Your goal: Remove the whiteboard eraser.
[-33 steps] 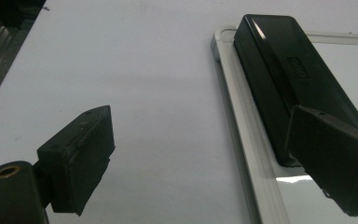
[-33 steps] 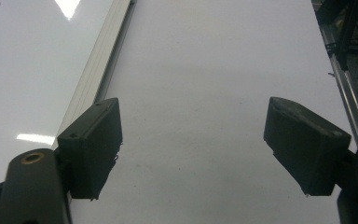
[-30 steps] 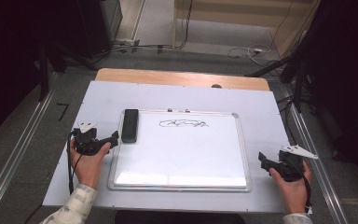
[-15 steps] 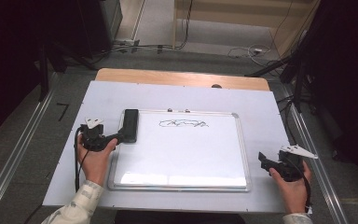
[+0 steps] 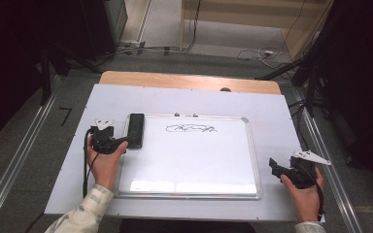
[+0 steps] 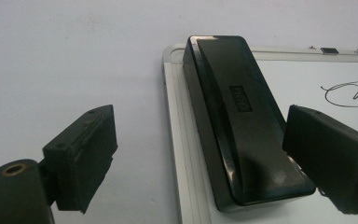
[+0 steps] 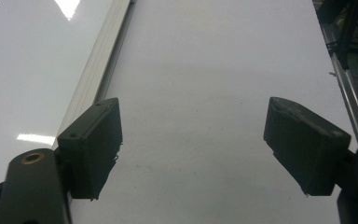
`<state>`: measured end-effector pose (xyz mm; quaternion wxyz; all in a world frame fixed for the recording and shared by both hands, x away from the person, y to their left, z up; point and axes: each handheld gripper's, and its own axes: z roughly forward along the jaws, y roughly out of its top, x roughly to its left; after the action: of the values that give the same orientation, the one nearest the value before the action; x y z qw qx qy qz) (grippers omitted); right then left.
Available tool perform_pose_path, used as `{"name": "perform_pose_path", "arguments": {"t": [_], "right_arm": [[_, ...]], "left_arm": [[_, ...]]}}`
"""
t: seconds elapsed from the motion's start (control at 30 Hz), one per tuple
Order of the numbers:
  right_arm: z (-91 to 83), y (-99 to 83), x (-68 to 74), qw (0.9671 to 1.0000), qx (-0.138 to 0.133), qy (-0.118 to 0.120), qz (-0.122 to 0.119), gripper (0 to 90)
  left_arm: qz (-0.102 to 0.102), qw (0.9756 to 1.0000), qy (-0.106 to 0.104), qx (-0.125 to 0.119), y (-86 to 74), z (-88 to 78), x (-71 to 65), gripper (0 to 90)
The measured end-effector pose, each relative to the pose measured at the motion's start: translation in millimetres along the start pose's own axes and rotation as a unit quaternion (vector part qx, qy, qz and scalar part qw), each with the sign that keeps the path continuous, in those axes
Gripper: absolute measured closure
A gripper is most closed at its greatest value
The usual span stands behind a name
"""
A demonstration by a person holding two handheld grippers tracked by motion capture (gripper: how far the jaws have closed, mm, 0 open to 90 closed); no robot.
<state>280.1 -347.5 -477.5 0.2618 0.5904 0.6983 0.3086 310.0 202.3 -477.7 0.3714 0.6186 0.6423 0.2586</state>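
A black eraser lies on the left edge of a whiteboard, beside a black scribble. My left gripper reaches the eraser's near end from the left. In the left gripper view the eraser lies between the jaws of that gripper. The jaws have just been closing a little, and neither pad presses on the eraser. My right gripper rests on the table right of the whiteboard. Seen up close, the right gripper stands open over the bare white surface with nothing between its fingers.
The whiteboard's metal frame runs just left of the right gripper. The white tabletop ends in a wooden strip at the back. Metal rails flank the table, and cables lie on the floor beyond it.
My left hand has moved right, from beside the whiteboard up to the eraser's near end. The right hand has stayed where it was.
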Motion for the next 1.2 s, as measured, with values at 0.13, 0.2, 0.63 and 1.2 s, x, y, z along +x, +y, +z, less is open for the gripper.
{"name": "perform_pose_path", "arguments": {"t": [0.13,0.2,0.63,1.2], "right_arm": [[-1.1,0.3,-0.8,1.0000,-0.004,0.000,0.003,18.1],[-0.9,0.1,-0.7,1.0000,-0.003,0.000,0.003,18.1],[-1.7,0.4,0.4,1.0000,-0.004,-0.002,0.002,18.1],[-1.9,0.8,-0.2,1.0000,-0.007,0.000,0.001,18.2]], "left_arm": [[0.001,1.0000,-0.003,-0.003,4.3,2.4,-5.2,11.0],[0.001,1.0000,-0.004,-0.003,6.6,4.1,-7.7,11.1],[0.015,0.9998,-0.004,0.015,15.8,25.2,-27.5,13.3],[0.014,0.9992,0.024,0.028,30.8,55.0,-36.8,20.7]]}}
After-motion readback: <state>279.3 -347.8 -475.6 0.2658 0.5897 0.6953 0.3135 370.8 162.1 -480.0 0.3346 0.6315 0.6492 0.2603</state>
